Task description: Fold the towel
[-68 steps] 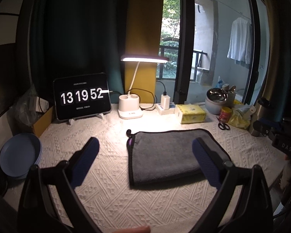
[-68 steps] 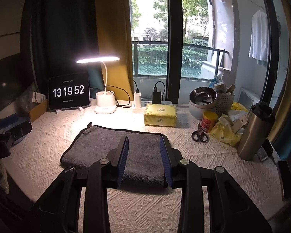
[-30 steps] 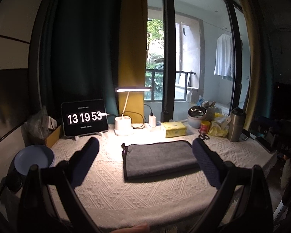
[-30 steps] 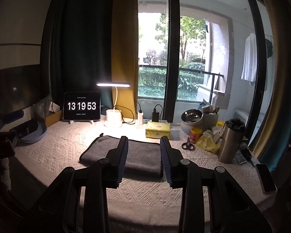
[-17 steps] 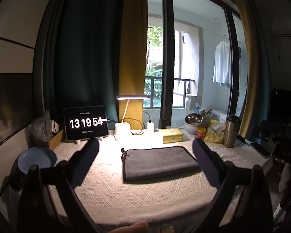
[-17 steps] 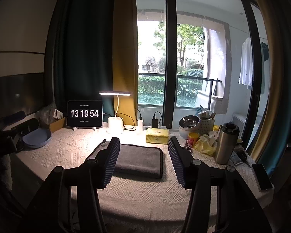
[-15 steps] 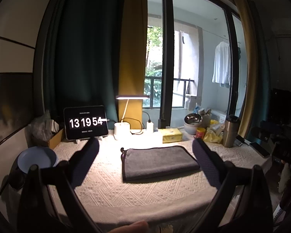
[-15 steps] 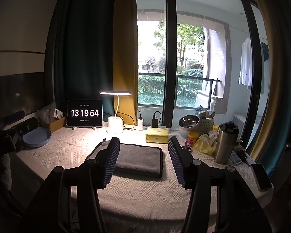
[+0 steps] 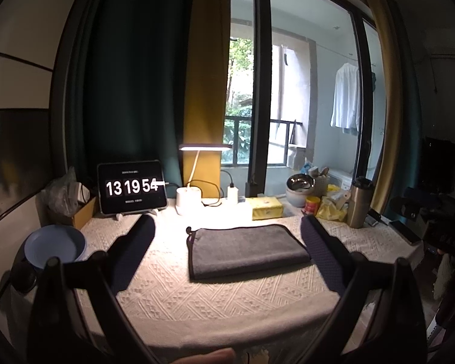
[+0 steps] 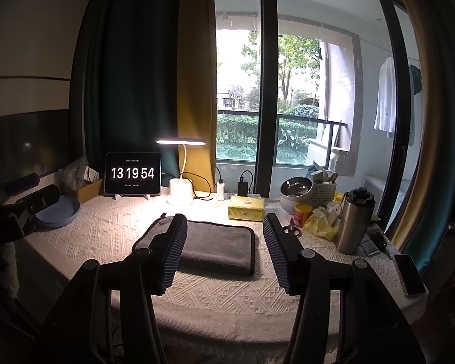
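A dark grey towel (image 9: 245,250) lies folded flat in the middle of the table on the white patterned cloth; it also shows in the right wrist view (image 10: 218,244). My left gripper (image 9: 227,257) is open and empty, held back from the table's front edge, well short of the towel. My right gripper (image 10: 224,251) is open and empty, also pulled back off the table. The left gripper shows as a dark shape at the left edge of the right wrist view (image 10: 21,209).
At the back stand a clock tablet (image 9: 132,188), a lit desk lamp (image 9: 188,200) and a yellow tissue box (image 9: 267,207). A blue plate (image 9: 54,245) sits at the left. A steel flask (image 10: 353,220), bowl (image 10: 297,189), scissors and a phone (image 10: 409,274) are at the right.
Both grippers have pulled back and up from the towel, past the table's front edge. The right gripper's jaws have opened from a narrow gap to wide. The towel has stayed still.
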